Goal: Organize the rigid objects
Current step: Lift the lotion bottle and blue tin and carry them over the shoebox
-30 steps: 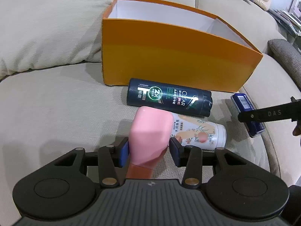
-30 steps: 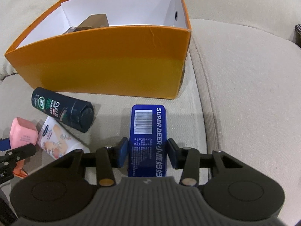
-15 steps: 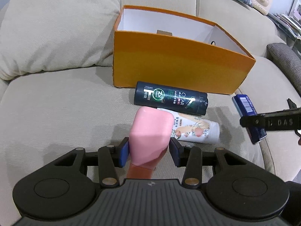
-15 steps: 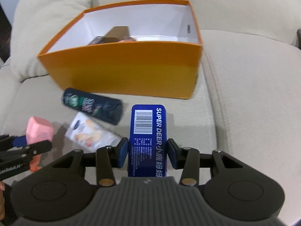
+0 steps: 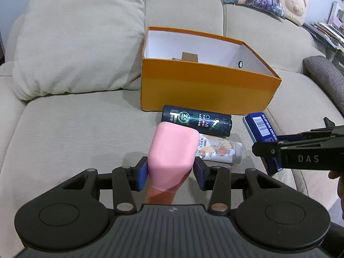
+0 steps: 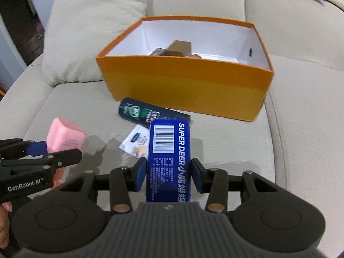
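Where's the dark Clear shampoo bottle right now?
The Clear shampoo bottle lies on its side on the sofa cushion, just in front of the orange box, with the white floral bottle beside it on the near side.

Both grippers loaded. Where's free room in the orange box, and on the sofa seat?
Orange cardboard box: the brown items sit mid-floor; white floor shows toward the right wall with the hole. Beige sofa seat: bare left of the box, below the pillow. Crowded in front: dark shampoo bottle and white floral tube.
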The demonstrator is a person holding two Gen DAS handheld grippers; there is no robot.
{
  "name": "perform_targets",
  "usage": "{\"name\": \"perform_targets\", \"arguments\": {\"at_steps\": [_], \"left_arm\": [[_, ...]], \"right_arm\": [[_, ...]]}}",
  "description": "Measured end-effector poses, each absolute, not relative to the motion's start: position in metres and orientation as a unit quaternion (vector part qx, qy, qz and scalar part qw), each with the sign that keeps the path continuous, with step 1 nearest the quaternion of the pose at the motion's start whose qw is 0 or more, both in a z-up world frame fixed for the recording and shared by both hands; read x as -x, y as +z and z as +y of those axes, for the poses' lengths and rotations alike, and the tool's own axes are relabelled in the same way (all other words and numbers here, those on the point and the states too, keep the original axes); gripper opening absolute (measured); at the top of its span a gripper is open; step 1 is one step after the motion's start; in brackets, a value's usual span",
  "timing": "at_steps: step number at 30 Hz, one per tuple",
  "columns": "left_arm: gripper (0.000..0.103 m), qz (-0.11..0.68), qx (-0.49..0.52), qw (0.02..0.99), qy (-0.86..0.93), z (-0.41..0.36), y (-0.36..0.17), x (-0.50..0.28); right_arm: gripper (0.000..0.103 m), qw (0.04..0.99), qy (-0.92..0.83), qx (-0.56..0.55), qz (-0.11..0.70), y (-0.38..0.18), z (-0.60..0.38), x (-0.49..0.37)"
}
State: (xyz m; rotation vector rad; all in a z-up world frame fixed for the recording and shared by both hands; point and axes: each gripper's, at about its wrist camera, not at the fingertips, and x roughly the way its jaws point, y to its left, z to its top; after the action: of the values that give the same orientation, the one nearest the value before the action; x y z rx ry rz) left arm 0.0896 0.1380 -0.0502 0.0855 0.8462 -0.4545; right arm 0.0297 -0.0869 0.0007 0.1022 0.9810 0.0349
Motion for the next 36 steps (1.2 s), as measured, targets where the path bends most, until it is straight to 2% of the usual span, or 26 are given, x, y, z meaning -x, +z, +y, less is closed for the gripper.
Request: {"name": "perform_targets", "arguments": {"at_steps": [13,23,30,36], "left_arm": [[0.05,0.36,-0.039,0.902,-0.236,0.13,0.002,-0.096],[0.05,0.337,-0.033,0.906,-0.253,0.093,0.044,-0.161],[0.05,0.35,-0.04,0.905,-0.238,0.057,0.039,-0.227],[0.05,0.387,-0.044,0.891,-0.233,0.024,0.011,-0.271]], "right_arm": [[0.046,0.914,0.027,-0.047,0.402,0.057,-0.089,-0.04],[0.046,0.923,0.013,-0.034,0.383,0.096,-0.112,-0.09],[0.046,0.915,-0.018,-0.043,0.402,0.101,-0.147,-0.157],[0.046,0.897,-0.035,-0.056,0.437,0.071,-0.167,-0.209]]}}
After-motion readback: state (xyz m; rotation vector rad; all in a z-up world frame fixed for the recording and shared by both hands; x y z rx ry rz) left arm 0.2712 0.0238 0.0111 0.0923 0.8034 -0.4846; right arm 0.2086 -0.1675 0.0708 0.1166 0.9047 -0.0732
